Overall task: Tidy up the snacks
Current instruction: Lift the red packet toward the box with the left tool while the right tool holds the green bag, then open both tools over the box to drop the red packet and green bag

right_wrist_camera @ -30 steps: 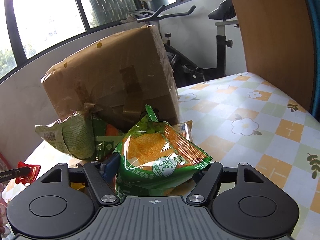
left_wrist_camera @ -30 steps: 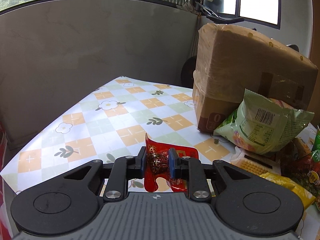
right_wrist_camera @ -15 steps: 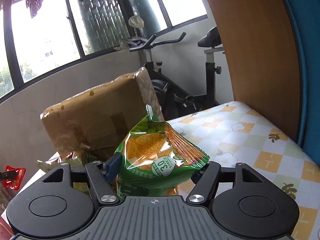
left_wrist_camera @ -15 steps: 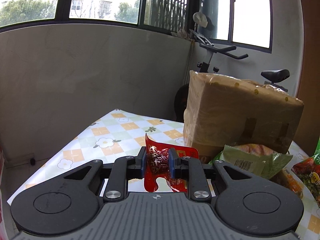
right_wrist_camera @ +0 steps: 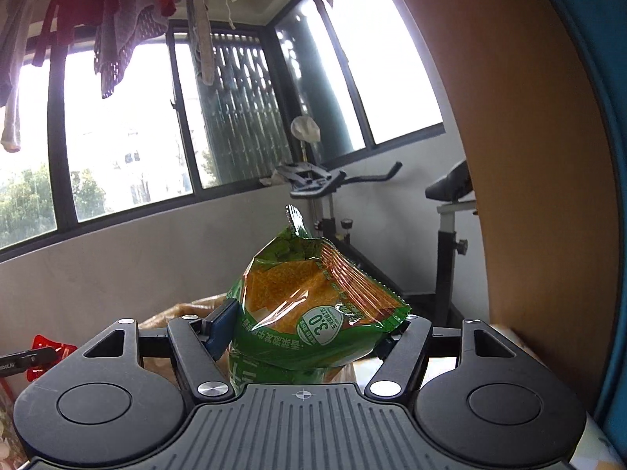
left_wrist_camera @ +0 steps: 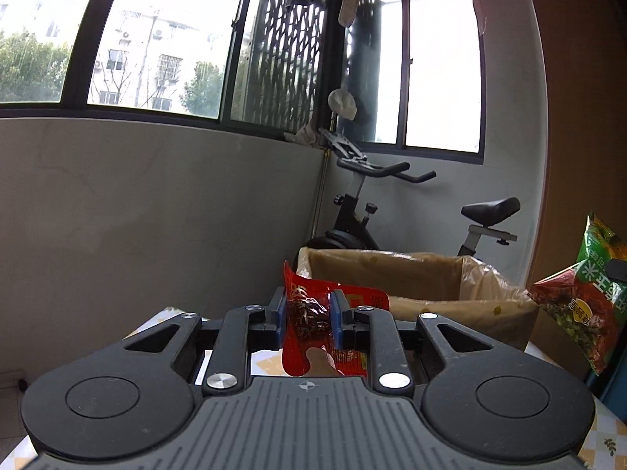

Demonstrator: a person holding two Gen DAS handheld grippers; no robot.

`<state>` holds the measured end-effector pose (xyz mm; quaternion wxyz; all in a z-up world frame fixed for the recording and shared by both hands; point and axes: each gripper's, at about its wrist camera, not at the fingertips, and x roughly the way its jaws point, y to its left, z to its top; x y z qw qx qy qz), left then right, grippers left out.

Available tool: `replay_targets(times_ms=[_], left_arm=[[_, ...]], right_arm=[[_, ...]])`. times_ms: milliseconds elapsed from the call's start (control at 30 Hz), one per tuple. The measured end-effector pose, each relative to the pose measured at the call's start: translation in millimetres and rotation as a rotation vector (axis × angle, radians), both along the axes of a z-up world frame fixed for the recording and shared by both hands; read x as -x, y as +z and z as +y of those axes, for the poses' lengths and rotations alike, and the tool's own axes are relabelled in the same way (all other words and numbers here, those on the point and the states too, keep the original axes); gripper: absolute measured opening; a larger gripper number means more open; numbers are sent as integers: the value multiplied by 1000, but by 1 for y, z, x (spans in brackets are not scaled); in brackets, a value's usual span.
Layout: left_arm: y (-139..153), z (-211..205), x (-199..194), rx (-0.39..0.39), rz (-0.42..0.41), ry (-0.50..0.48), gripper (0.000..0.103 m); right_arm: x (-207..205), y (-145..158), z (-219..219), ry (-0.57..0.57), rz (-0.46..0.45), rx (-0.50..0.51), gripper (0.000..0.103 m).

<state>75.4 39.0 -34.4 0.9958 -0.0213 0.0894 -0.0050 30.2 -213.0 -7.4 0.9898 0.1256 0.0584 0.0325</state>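
Observation:
My left gripper (left_wrist_camera: pixel 307 315) is shut on a small red snack packet (left_wrist_camera: pixel 313 333) and holds it up in the air, level with the open top of a brown cardboard box (left_wrist_camera: pixel 423 297) just beyond it. My right gripper (right_wrist_camera: pixel 309 325) is shut on a green and orange snack bag (right_wrist_camera: pixel 313 297), also held high. That bag shows at the right edge of the left wrist view (left_wrist_camera: pixel 584 305). The red packet shows at the left edge of the right wrist view (right_wrist_camera: pixel 47 348). The box top barely shows behind the right gripper (right_wrist_camera: pixel 188 309).
An exercise bike (left_wrist_camera: pixel 392 211) stands behind the box by the grey wall. A wooden panel (right_wrist_camera: pixel 529 196) rises on the right. The flowered tablecloth (left_wrist_camera: pixel 607 434) shows at the lower right. Laundry (right_wrist_camera: pixel 117 11) hangs overhead.
Both grippers have risen with their snacks. The box was seen from the side and above the grippers; now its open top is level with the left gripper. The snack pile has dropped out of view.

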Motion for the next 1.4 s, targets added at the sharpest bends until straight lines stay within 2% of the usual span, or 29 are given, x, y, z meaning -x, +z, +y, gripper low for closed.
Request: replay_targets(times_ms=[200, 467, 567, 800, 900, 967, 1000, 1033, 1100, 1300, 1400], left_arm=[[17, -26, -38, -31, -46, -34, 24], [22, -43, -98, -28, -50, -32, 24], [19, -47, -118, -20, -19, -37, 24], [-1, -43, -151, 17, 106, -60, 25], [-10, -40, -159, 9, 148, -43, 32], [-12, -33, -159, 32, 162, -37, 50], [-13, -30, -159, 46, 157, -42, 63], [-14, -27, -159, 52, 150, -44, 67], [-15, -25, -156, 37, 153, -36, 68], [-14, -6, -136, 49, 192, -39, 68], [-14, 5, -115, 46, 197, -45, 74]], right_arm=[[-44, 25, 18, 34, -71, 65, 63], [-122, 28, 40, 42, -68, 135, 63], [-148, 22, 44, 43, -32, 125, 63], [-186, -12, 59, 49, 139, 138, 64], [-193, -26, 60, 65, 216, 93, 66], [-194, -32, 61, 77, 253, 82, 67], [-193, -34, 61, 80, 260, 82, 66], [-191, -35, 61, 82, 266, 80, 70], [-187, -36, 59, 82, 270, 73, 77], [-162, -31, 48, 98, 254, 73, 77], [-143, -29, 42, 109, 235, 78, 77]])
